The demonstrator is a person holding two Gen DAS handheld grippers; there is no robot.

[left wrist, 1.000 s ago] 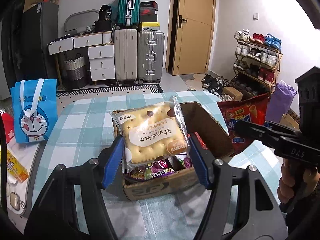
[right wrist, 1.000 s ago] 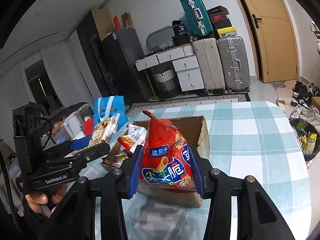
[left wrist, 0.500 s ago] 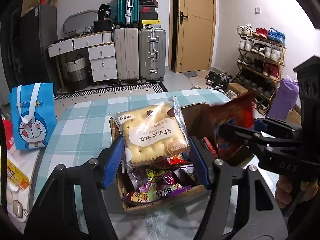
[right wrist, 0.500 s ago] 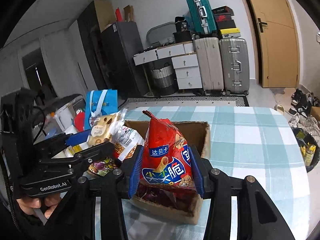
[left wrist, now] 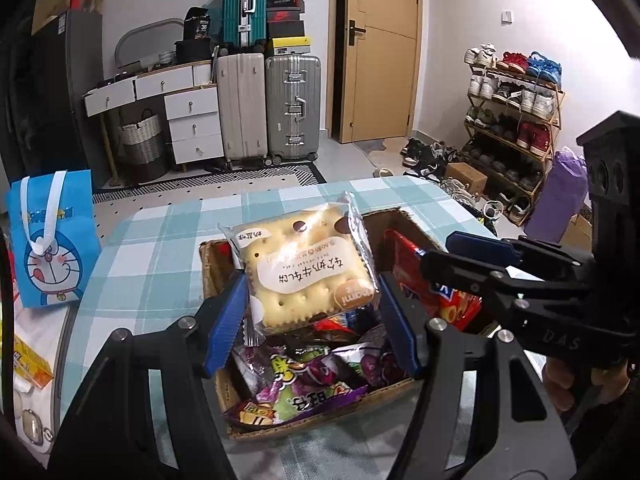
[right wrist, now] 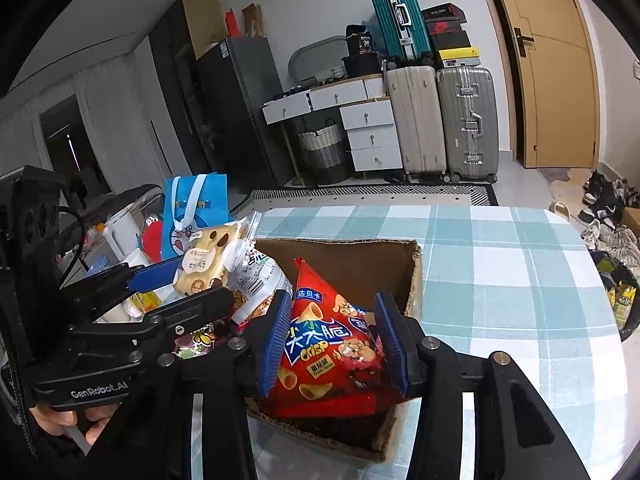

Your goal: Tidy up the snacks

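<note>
- Nearest: left gripper [left wrist: 310, 316] clamped on cracker packet [left wrist: 308, 268]; right gripper [right wrist: 334, 340] clamped on red crisp bag [right wrist: 328, 344].
- Both held over open cardboard box [right wrist: 414, 280] of snacks on blue-checked tablecloth [right wrist: 500, 264].
- Beside table: blue cartoon bag [left wrist: 52, 240].
- Far wall: suitcases [left wrist: 268, 108], white drawers [left wrist: 192, 120], wooden door [left wrist: 380, 48]; shoe rack [left wrist: 512, 120] to the right.

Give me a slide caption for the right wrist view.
Right gripper holds a red chip bag over the cardboard box.

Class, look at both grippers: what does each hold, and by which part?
Left gripper: cracker packet, by its lower side edges. Right gripper: red crisp bag, across its middle sides.
</note>
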